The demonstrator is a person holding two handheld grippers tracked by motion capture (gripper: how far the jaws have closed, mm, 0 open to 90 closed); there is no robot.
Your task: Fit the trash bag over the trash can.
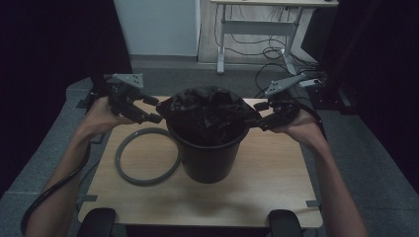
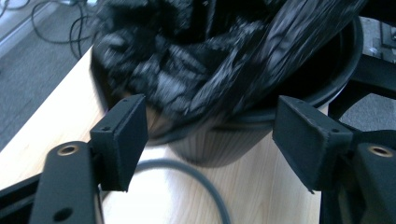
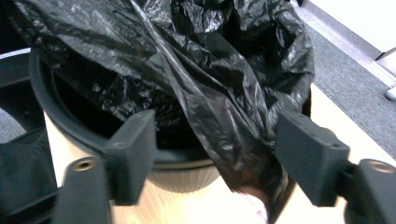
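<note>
- Bin: black, fine ribbed outside
- Bag in bin: glossy black, crinkled w/ grey sheen
- Ring: dark grey
- Table: pale wood grain
- Left gripper & right gripper: black, brass-coloured screw holes, grey top plates
- Floor: grey carpet

Thin, crinkled, glossy plastic bag lines a matt, finely ribbed plastic bin. Pale, smooth wood-grain surface. At 9 o'clock, a matt grey ring.
</note>
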